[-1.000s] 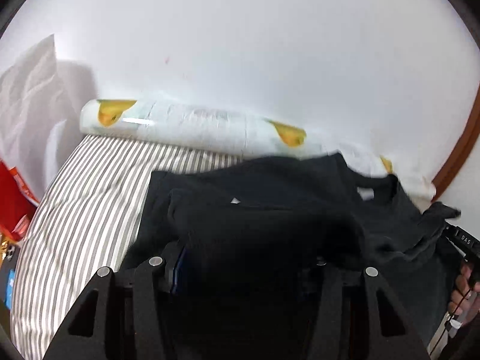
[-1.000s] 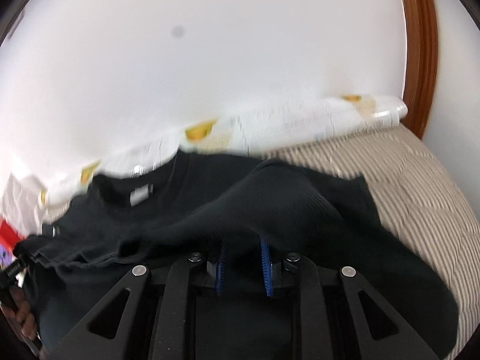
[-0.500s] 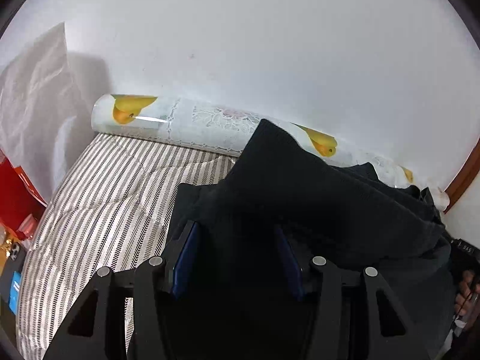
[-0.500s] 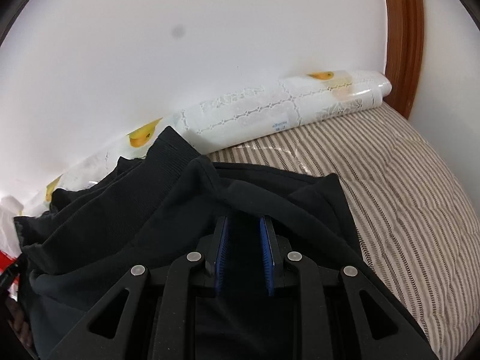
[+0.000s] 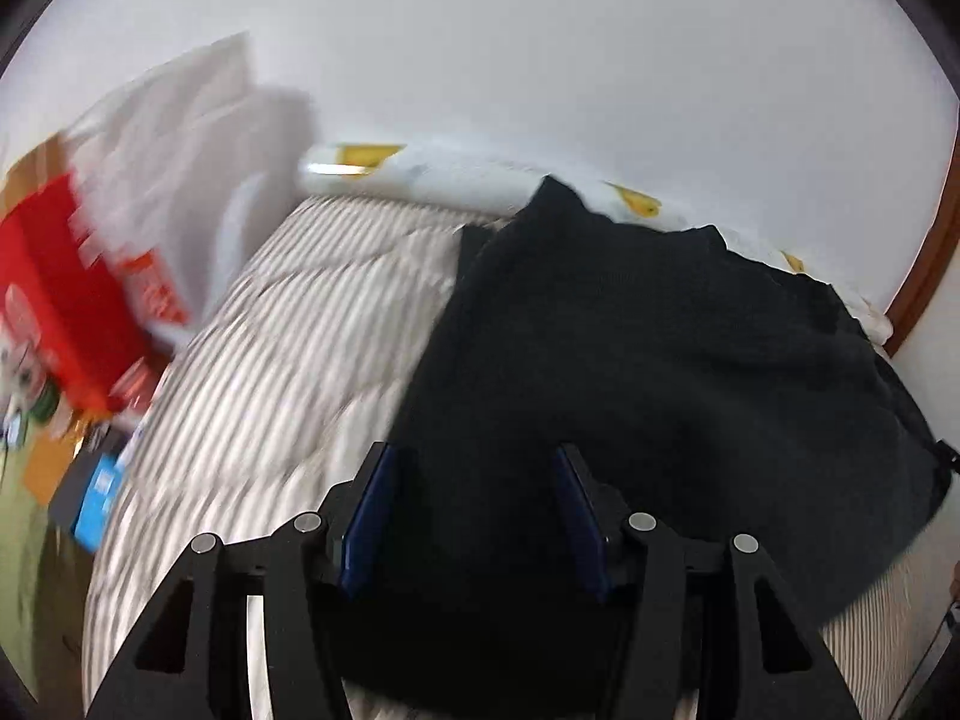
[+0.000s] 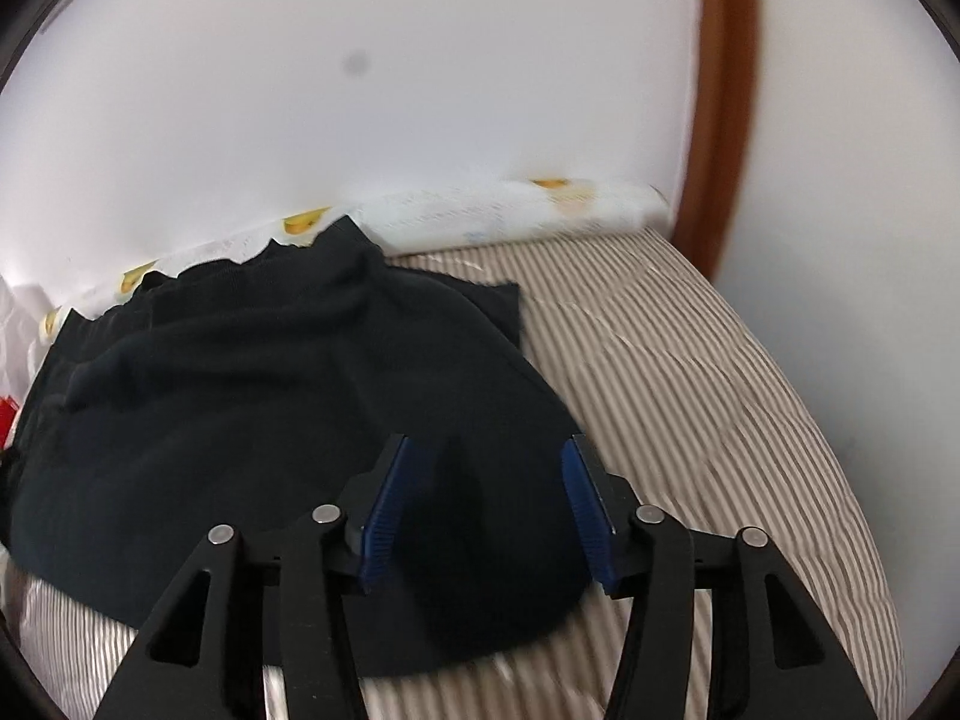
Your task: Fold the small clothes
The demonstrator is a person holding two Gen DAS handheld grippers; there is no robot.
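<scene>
While the black garment [image 5: 630, 372] lies heaped on the striped bed cover [image 5: 288, 348], both tools stand over its near edge, so the step in hand reads as letting go after a fold-over and settling the cloth.

Far left, left wrist view: red box [image 5: 54, 294] and white plastic bag [image 5: 180, 138] at the bedside, blurred; nothing there concerns the fold. A printed roll [image 5: 420, 177] lies along the wall at the far edge of the bed.

Left tool [image 5: 474, 516]: blue pads stand apart and are parting a little further. Dark cloth fills the gap between them, but whether either pad presses on it cannot be told; the fabric is too dark to read. Judgement: draw this tool straight back along its own line, so no pad snags the hem and drags the fold open.

Garment, middle: bunched, one corner peaked toward the roll, top layer domed rather than flat. It sits mid-bed, near the wall, its far edge touching the roll.

Right tool [image 6: 486, 510]: jaws opening, pads well clear on both sides, a ridge of cloth standing loose between them, not pinched. Judgement: same clean withdrawal, then smooth the dome flat before any next fold. Edges look uneven; squaring them first should give a tidier result.

Right of garment: bare striped cover, brown wooden frame [image 6: 720, 120] against the wall.
</scene>
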